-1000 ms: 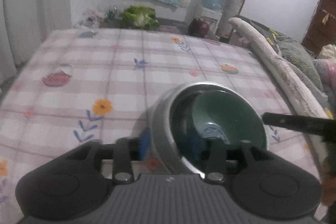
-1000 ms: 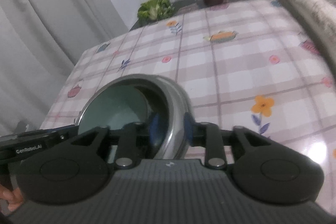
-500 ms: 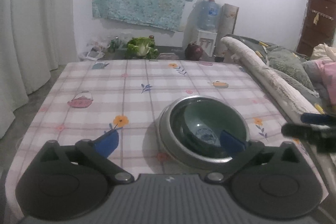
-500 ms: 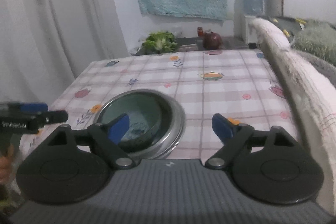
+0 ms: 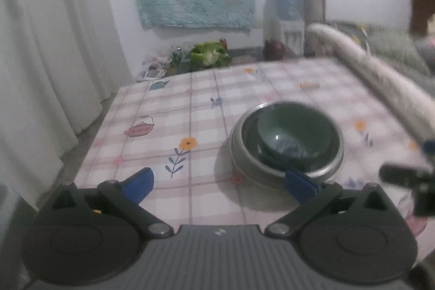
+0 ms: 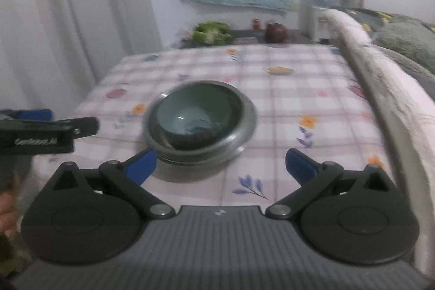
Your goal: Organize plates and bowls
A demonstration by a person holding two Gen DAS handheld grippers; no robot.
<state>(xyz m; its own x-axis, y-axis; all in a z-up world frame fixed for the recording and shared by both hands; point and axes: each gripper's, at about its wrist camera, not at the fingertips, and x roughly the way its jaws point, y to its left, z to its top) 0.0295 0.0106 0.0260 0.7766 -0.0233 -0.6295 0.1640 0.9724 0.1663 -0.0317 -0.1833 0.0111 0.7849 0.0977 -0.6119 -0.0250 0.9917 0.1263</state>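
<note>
The green bowl (image 5: 292, 137) sits nested inside the steel bowl (image 6: 246, 124) on the desk (image 5: 201, 113) — stacked. My left gripper (image 5: 218, 182) and right gripper (image 6: 220, 166) have just been opening, nothing between them; I'd withdraw clear of the rim.

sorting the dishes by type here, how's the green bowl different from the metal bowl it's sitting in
The green bowl looks like glazed ceramic with a dark pattern at its bottom; the metal bowl is plain shiny steel. The green bowl is smaller and nests inside; the metal bowl is wider, with a flat rim showing all around it. The metal bowl rests on the tablecloth; the green bowl touches only the metal one. Both are round, upright and free of either gripper.
</note>
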